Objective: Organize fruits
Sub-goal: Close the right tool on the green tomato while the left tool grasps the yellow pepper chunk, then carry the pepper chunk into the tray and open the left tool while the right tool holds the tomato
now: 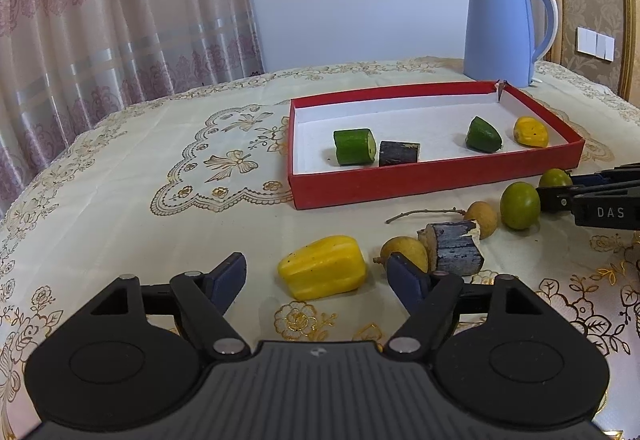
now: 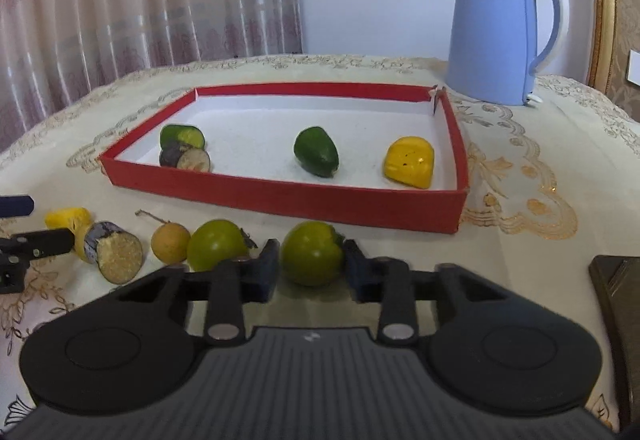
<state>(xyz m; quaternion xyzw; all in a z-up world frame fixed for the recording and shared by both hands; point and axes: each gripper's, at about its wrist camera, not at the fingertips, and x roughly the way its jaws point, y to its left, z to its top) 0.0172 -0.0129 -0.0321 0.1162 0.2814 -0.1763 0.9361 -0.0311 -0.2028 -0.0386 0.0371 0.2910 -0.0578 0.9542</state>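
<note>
A red box point(image 2: 280, 195) holds a green cucumber piece point(image 2: 182, 135), a dark aubergine slice point(image 2: 186, 158), a dark green piece point(image 2: 316, 151) and a yellow piece point(image 2: 409, 161). In front of it, my right gripper point(image 2: 311, 272) is shut on a round green fruit point(image 2: 312, 254), with a pad against each side. A second green fruit point(image 2: 216, 244), a tan longan point(image 2: 170, 242) and an aubergine chunk point(image 2: 114, 252) lie to its left. My left gripper point(image 1: 316, 272) stands open, with a yellow pepper piece point(image 1: 322, 267) lying untouched between its fingers.
A blue kettle point(image 2: 496, 27) stands behind the box's right corner. Another longan point(image 1: 404, 251) and a dry twig point(image 1: 424, 213) lie among the loose pieces. A dark object point(image 2: 616, 300) sits at the right edge. Curtains hang beyond the embroidered tablecloth point(image 1: 160, 199).
</note>
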